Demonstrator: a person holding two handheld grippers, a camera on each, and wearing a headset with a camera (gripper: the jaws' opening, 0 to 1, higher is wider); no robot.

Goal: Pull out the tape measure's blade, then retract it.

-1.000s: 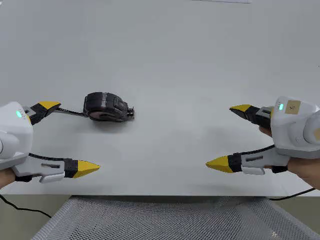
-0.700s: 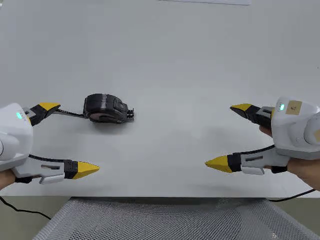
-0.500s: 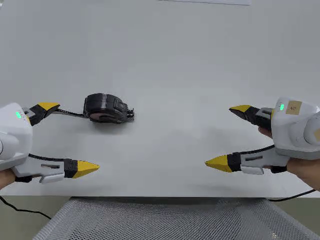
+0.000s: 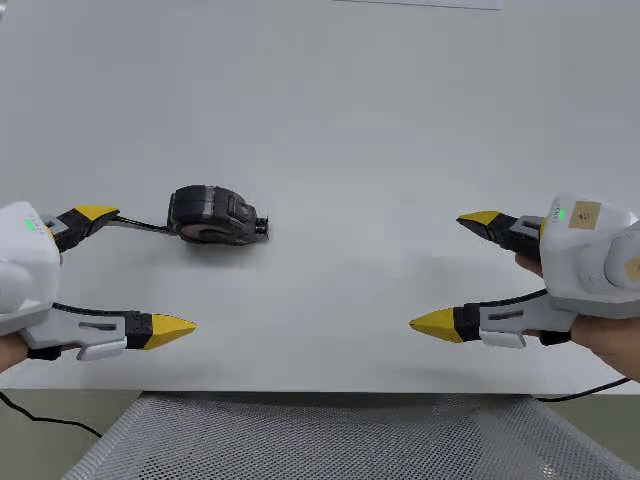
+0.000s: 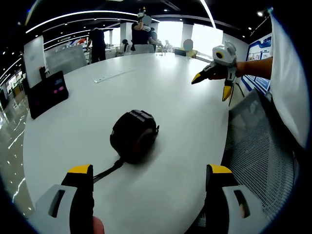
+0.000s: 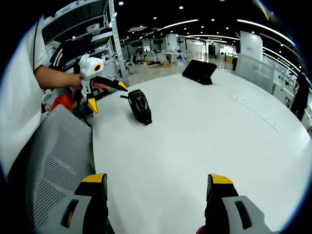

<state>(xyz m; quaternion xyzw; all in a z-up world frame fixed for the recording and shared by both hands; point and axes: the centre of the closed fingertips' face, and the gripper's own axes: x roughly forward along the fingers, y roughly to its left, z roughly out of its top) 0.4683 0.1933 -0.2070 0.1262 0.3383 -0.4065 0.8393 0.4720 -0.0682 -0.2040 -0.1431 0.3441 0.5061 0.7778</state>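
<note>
Tape measure point(image 4: 212, 215): dark, rounded case lying on its side on the white table point(image 4: 350, 120), left of centre. Its blade mouth points toward the table's middle, and a thin wrist strap point(image 4: 140, 224) trails off the other end.

Blade: none drawn out. Only the small end hook point(image 4: 263, 226) shows at the case mouth.

Left gripper point(image 4: 142, 268): jaws spread wide, holding nothing. It sits just beside the strap end of the case. The far jaw tip lies close to the strap (contact cannot be told from the head view). In the left gripper view the case sits ahead, between the two jaws, with neither jaw on it.

Right gripper point(image 4: 441, 271): jaws likewise wide apart and empty, well apart from the tape measure, on the opposite side of the table.

Progress, as judged: the extension is not begun. The blade is housed and nothing is held (a finished pull-and-retract would look alike, so this is inference).

Left to do:
- steady the case
- catch the hook
- draw the blade out
- let it return
</note>
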